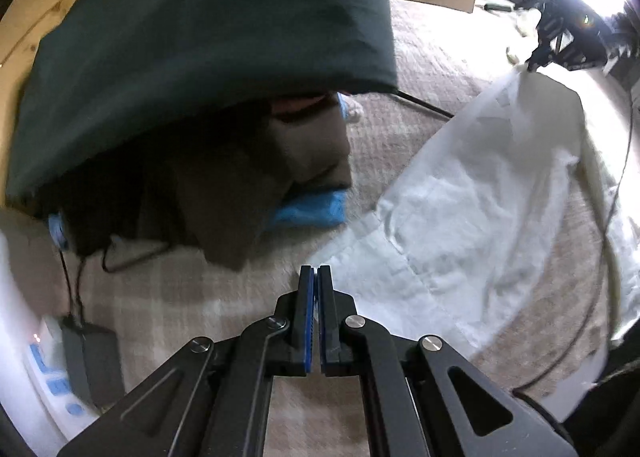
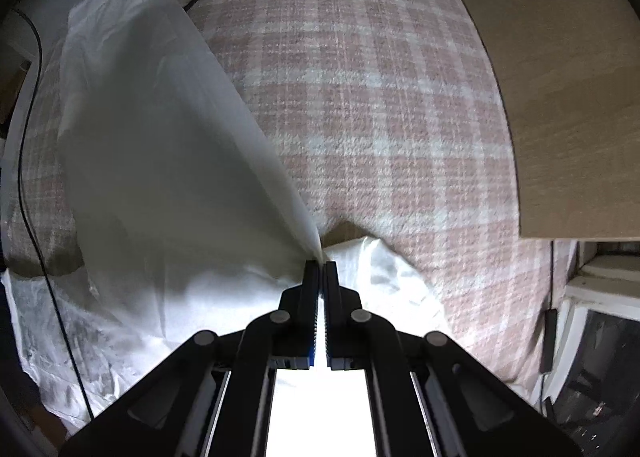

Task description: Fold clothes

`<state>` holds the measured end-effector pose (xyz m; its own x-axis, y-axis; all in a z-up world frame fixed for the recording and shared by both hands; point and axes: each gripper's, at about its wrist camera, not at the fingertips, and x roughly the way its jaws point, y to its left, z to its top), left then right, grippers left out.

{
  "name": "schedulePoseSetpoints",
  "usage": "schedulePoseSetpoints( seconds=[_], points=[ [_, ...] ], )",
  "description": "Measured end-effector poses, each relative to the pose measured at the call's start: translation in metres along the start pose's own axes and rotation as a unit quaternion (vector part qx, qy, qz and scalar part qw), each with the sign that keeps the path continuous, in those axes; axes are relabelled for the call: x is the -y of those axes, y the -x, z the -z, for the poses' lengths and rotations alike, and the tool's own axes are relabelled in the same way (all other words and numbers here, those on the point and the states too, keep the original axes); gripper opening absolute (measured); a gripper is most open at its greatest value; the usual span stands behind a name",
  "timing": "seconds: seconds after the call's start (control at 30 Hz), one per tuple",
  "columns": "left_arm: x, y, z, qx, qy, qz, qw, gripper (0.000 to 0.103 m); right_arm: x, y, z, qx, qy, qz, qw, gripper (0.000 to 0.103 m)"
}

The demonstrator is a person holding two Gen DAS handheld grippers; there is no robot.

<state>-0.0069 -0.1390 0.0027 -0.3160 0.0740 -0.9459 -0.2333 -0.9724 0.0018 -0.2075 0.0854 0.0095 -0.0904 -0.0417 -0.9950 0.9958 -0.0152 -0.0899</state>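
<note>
The white cloth [image 2: 160, 161] lies on the checked blanket [image 2: 380, 97]. The right gripper [image 2: 320, 267] is closed tight on its edge and lifts it like a tent. Only the left camera shows the left gripper [image 1: 316, 271], closed at the cloth's near edge; I cannot tell if it pinches any. It also shows a dark green cloth [image 1: 200, 37] far off.

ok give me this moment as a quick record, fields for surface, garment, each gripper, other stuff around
surface: pink and white plaid blanket
garment: white cloth, one edge lifted into a taut ridge, the rest lying on the blanket
right gripper: shut on the white cloth's raised edge
left gripper: shut, at the cloth's near edge; grip not clear
pile: dark green garment over grey and blue pieces
cable: black cable across the cloth
</note>
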Motion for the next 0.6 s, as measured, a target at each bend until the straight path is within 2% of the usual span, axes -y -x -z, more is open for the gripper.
schedulePoseSetpoints(
  seconds=[0.13, 0.23, 0.3, 0.37, 0.43, 0.5, 0.6],
  points=[
    [0.007, 0.025, -0.001, 0.037, 0.008, -0.005, 0.9993, 0.001, 0.013, 0.015, 0.000, 0.025, -0.011, 0.010, 1.000, 0.003],
    [-0.002, 0.024, -0.004, 0.057, 0.001, 0.003, 0.9984, 0.001, 0.021, 0.005, 0.003, 0.004, -0.006, 0.038, 0.999, 0.002],
    [-0.005, 0.004, 0.009, 0.023, -0.011, 0.009, 0.9996, 0.003, 0.024, -0.011, 0.007, -0.026, 0.003, 0.058, 0.998, 0.002],
    [-0.003, -0.014, 0.016, -0.010, -0.020, -0.004, 0.9997, 0.005, 0.026, -0.016, 0.011, -0.038, 0.001, 0.061, 0.997, 0.002],
    [-0.007, -0.019, 0.018, -0.015, -0.018, -0.006, 0.9997, 0.018, 0.029, -0.012, 0.012, -0.034, -0.006, 0.062, 0.997, 0.002],
    [-0.014, -0.017, 0.020, -0.010, -0.005, 0.012, 0.9999, 0.040, 0.030, 0.001, 0.010, -0.015, -0.013, 0.064, 0.998, 0.002],
    [-0.015, -0.024, 0.021, -0.015, -0.003, 0.020, 0.9997, 0.044, 0.033, 0.024, 0.000, 0.031, -0.022, 0.053, 0.998, 0.002]
  ],
)
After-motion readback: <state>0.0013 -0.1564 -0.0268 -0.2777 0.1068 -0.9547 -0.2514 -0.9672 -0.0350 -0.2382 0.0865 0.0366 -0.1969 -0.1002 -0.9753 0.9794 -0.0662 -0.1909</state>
